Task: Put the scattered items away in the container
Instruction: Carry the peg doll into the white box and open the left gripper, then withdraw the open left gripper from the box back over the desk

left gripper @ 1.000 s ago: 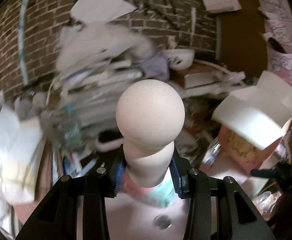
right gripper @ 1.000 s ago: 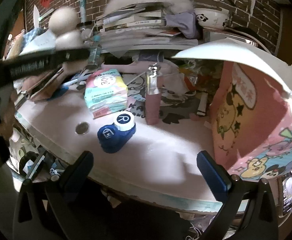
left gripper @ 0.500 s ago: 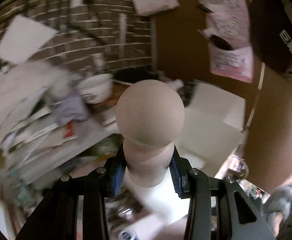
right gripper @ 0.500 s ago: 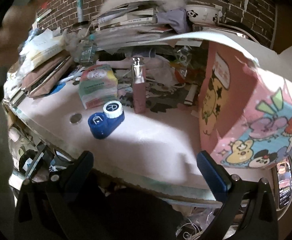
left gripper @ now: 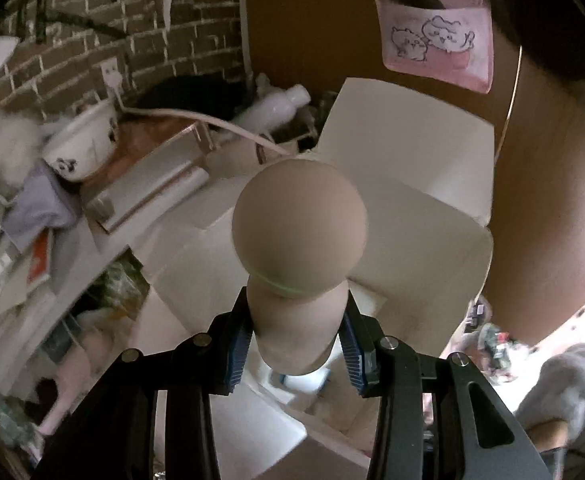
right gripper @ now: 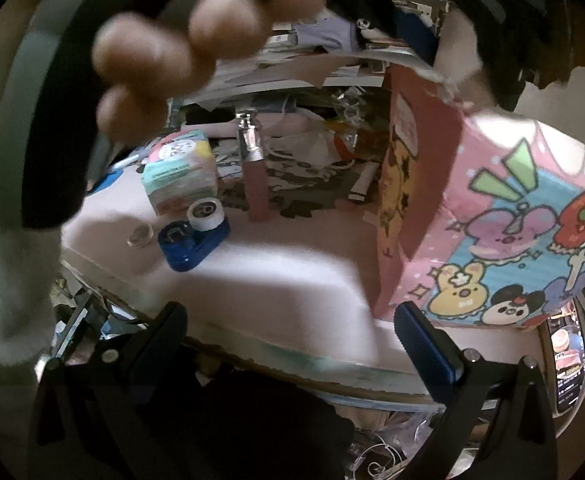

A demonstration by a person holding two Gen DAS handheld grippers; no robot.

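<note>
My left gripper (left gripper: 294,338) is shut on a beige gourd-shaped makeup sponge (left gripper: 298,248) and holds it above the open white inside of the cartoon-printed box (left gripper: 420,240). In the right wrist view the same pink box (right gripper: 472,216) stands at the right of the table. My right gripper (right gripper: 292,324) is open and empty near the table's front edge. On the table lie a blue contact lens case (right gripper: 194,236), a pastel tissue pack (right gripper: 180,176), a pink bottle with a silver cap (right gripper: 254,176) and a coin (right gripper: 140,236).
A person's hand (right gripper: 164,56) and dark sleeve fill the upper left of the right wrist view. A shelf with a panda bowl (left gripper: 80,148), books and papers stands against the brick wall (left gripper: 140,32). A phone (right gripper: 568,364) lies at the right.
My left gripper has swung right with the sponge, from over the table's clutter to above the open box. The right gripper has moved closer to the box.
</note>
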